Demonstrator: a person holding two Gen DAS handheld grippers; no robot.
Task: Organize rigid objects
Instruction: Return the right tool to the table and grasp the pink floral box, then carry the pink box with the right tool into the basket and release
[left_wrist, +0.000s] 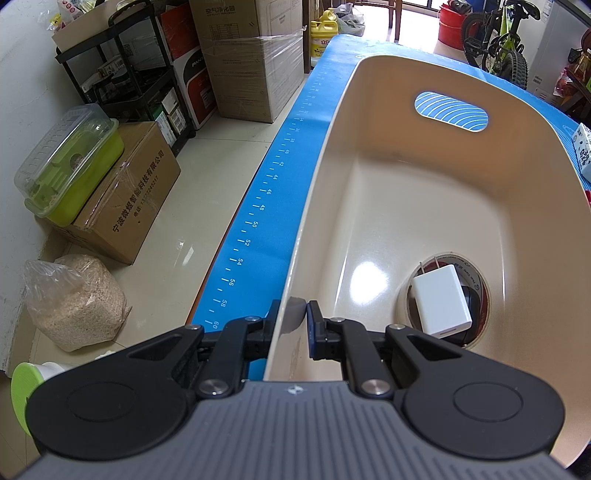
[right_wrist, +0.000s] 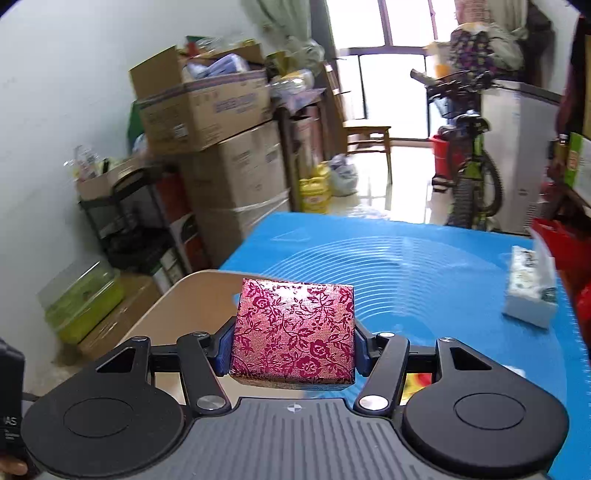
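Note:
A beige plastic bin (left_wrist: 424, 206) rests on the blue mat (left_wrist: 280, 192). My left gripper (left_wrist: 292, 321) is shut on the bin's near-left rim, one pad outside the wall and one inside. On the bin's floor a white charger plug (left_wrist: 441, 301) lies on a roll of tape (left_wrist: 478, 284) with a dark object under it. My right gripper (right_wrist: 293, 343) is shut on a pink floral box (right_wrist: 293, 334), held in the air above the mat (right_wrist: 424, 280). The bin's rim (right_wrist: 184, 299) shows just behind and left of the box.
A white tissue pack (right_wrist: 532, 286) lies on the mat's right side, also seen at the edge as a pack (left_wrist: 583, 153). Beyond the table's left edge are cardboard boxes (left_wrist: 125, 195), a green plastic container (left_wrist: 70, 166), a bag of grain (left_wrist: 74, 299) and a black shelf (left_wrist: 122, 74). A bicycle (right_wrist: 469, 173) stands behind.

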